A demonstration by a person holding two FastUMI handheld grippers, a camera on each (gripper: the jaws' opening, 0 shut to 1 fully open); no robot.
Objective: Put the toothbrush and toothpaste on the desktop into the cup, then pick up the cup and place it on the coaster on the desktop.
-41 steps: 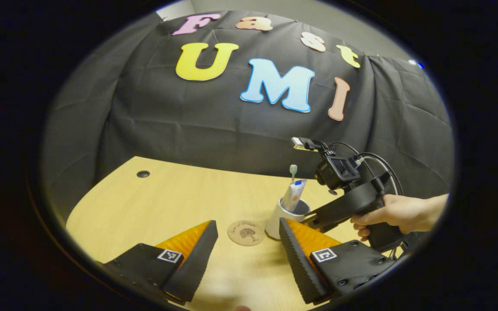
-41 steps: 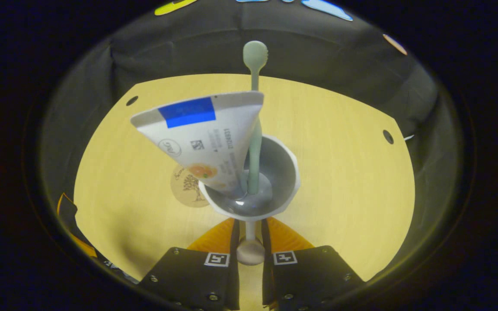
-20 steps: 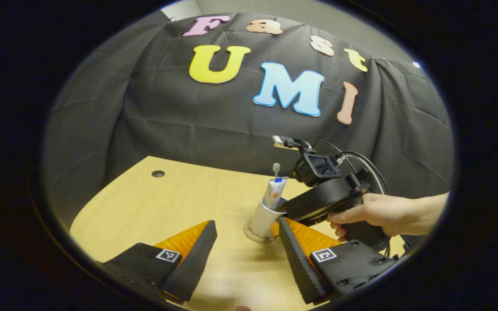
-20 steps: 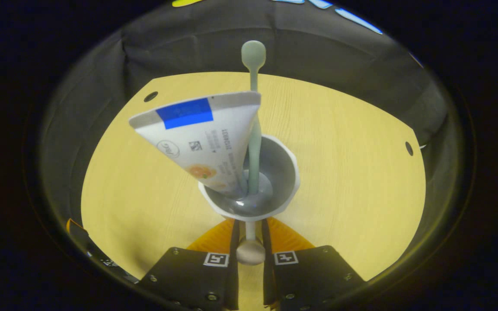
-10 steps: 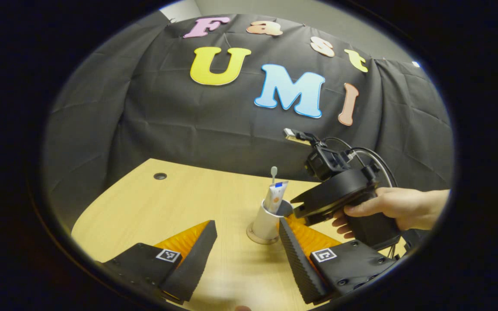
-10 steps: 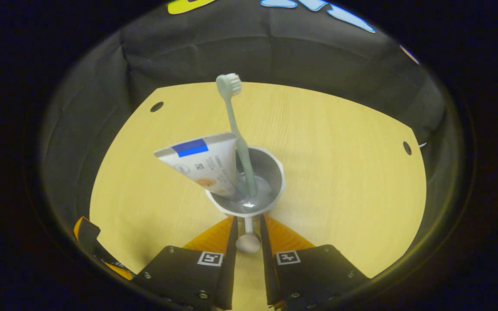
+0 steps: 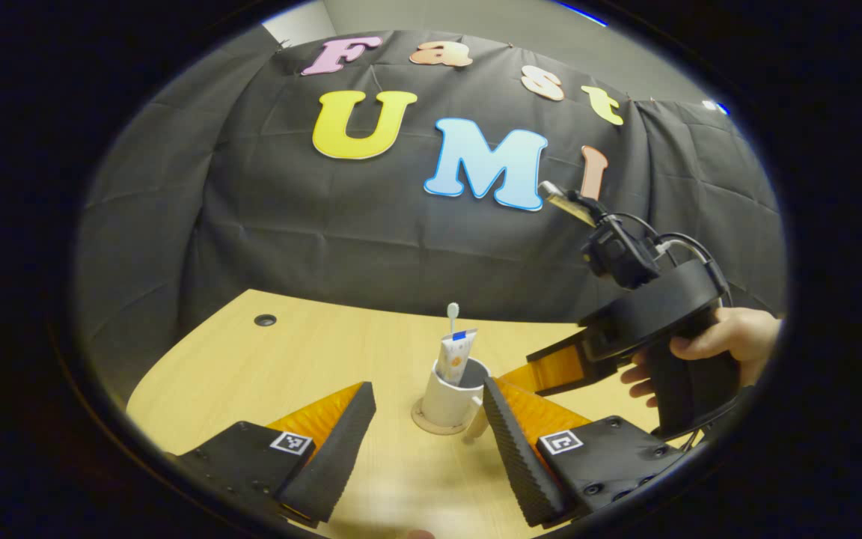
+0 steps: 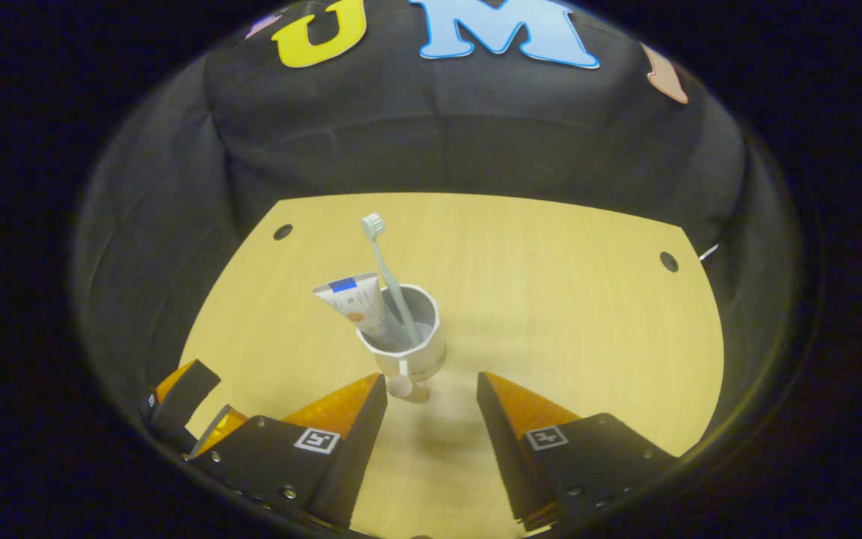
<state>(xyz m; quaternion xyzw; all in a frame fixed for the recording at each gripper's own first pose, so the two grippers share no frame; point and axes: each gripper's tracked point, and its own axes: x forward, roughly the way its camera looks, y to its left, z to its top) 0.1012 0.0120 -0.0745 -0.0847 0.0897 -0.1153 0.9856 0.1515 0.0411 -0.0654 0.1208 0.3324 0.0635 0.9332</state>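
Item: white mug on coaster, worktop centre, holding toothbrush and toothpaste tube leaning toward 10 o'clock. Right claw wide open, empty; left claw likewise. Risk: a claw finger clipping the handle tips the top-heavy mug.

soft, even overhead light leaves the desk bright and the cloth wall dim, with a faint shadow ahead of the right gripper by the cup, and strong fisheye bending and darkening at the edges.
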